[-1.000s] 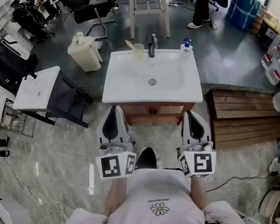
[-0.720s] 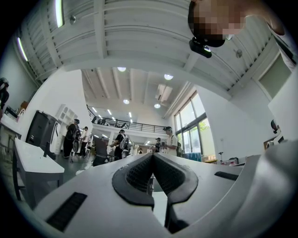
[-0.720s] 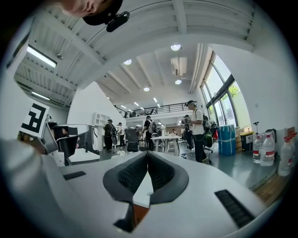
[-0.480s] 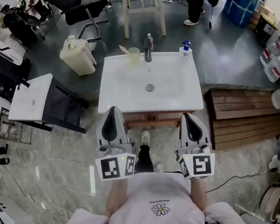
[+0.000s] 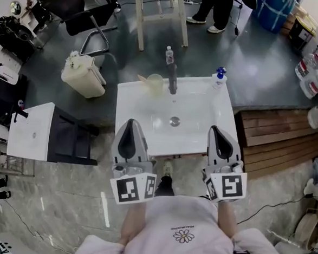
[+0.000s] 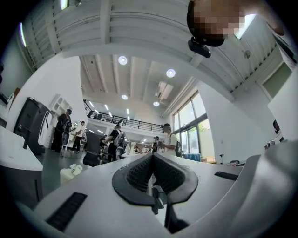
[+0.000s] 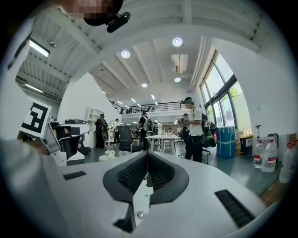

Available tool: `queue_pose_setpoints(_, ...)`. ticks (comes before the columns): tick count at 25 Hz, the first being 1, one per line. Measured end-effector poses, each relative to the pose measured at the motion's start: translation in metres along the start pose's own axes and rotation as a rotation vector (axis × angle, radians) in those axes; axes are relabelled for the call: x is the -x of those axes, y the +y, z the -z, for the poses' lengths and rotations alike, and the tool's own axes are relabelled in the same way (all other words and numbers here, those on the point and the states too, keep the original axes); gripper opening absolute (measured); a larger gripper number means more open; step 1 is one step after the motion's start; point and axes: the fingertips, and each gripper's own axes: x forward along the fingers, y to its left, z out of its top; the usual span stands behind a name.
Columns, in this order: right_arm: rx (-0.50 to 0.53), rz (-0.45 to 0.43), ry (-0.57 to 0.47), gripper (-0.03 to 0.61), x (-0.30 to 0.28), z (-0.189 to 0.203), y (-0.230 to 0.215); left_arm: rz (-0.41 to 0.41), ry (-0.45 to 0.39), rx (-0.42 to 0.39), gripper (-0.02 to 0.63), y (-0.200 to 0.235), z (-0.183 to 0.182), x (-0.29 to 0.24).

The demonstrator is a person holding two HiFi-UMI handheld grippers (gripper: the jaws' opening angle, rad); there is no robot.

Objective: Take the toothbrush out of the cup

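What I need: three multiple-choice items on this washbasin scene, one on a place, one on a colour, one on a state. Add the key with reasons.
1. Where does the cup stand?
A. at the back edge of the basin, left of the tap
B. in the bowl, by the drain
C. on the floor

2. What colour is the pump on the bottle at the basin's back right corner?
A. red
B. blue
C. yellow

3. How do the jaws of the left gripper and the right gripper stand?
A. both together, nothing between them
B. left shut on the cup
C. both wide apart

Key:
1 A: the head view shows the cup beside the tap.
2 B: the bottle's top is blue.
3 A: each gripper view shows the pads meeting, with nothing between them.
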Motion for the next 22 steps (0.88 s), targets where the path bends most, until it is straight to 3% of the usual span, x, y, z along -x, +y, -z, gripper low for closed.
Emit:
queue_pose_setpoints(10,0.064,0.03,0.013,0.012,-0.111,-0.015,0.014,0.019,0.011,0.04,0.015,0.062,0.017,-0.099)
queue_pose_setpoints(18,0.069,0.067,0.054,0.012,-0.146,-0.006,-0.001,0.002,0.07,0.044,0.015,0.073,0.044,-0.13)
queue_pose_setpoints(22,0.062,0.043,0.034,0.012,-0.161,-0.006,-0.011,-0.032,0.062,0.035,0.015,0.073,0.044,-0.14)
